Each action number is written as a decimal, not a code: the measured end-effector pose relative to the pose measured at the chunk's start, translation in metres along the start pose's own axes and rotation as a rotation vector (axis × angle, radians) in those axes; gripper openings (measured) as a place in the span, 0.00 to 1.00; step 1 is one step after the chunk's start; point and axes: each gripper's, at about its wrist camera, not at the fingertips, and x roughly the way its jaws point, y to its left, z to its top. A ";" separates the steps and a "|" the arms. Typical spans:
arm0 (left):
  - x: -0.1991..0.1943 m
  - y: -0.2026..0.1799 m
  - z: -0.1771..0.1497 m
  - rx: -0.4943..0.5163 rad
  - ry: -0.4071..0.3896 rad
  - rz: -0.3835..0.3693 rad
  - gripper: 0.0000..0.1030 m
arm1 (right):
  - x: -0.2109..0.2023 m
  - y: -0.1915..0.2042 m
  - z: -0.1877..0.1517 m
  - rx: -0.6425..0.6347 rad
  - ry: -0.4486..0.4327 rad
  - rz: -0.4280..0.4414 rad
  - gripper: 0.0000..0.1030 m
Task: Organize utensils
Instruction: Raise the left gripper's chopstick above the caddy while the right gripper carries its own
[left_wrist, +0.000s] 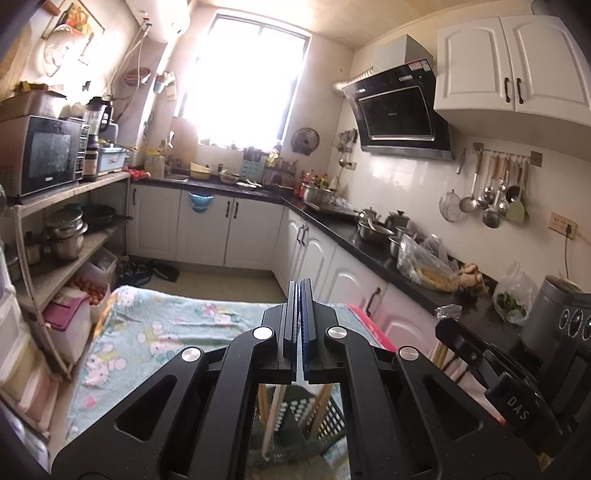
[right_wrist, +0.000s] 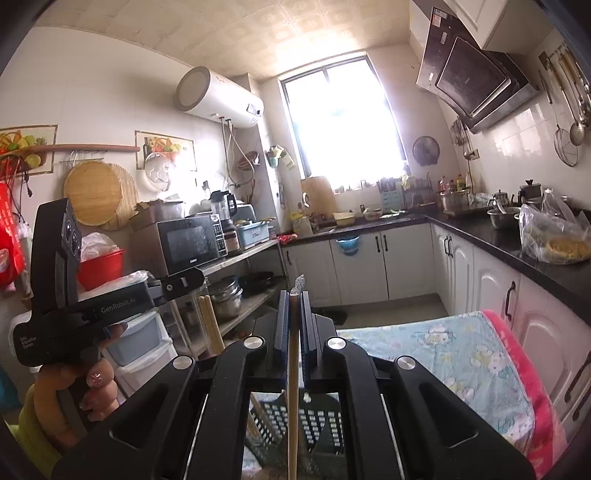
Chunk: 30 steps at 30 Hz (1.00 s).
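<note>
**Lower the held chopstick straight into the basket**

Left wrist view: the left gripper (left_wrist: 300, 295) is clenched on nothing, raised over the floral cloth (left_wrist: 177, 325); the slotted basket (left_wrist: 314, 417) sits directly below.

Right wrist view: the right gripper (right_wrist: 294, 306) clamps a chopstick (right_wrist: 293, 369) upright above the basket (right_wrist: 317, 421). Keep it vertical and release low, inside the basket.

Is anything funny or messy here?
A little. The right tool is shut on one wrapped chopstick, poking up past its tips above the dark slotted basket. The left tool is shut on nothing. Nothing looks spilled or broken on the flowery cloth.
</note>
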 end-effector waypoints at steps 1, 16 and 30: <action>0.002 0.001 0.002 -0.002 -0.002 0.004 0.00 | 0.003 -0.001 0.002 -0.001 -0.003 -0.002 0.05; 0.040 0.024 0.000 -0.031 0.029 0.061 0.00 | 0.038 -0.015 0.020 -0.011 -0.056 -0.043 0.05; 0.058 0.032 -0.027 -0.051 0.080 0.062 0.00 | 0.063 -0.022 -0.001 -0.047 -0.086 -0.072 0.05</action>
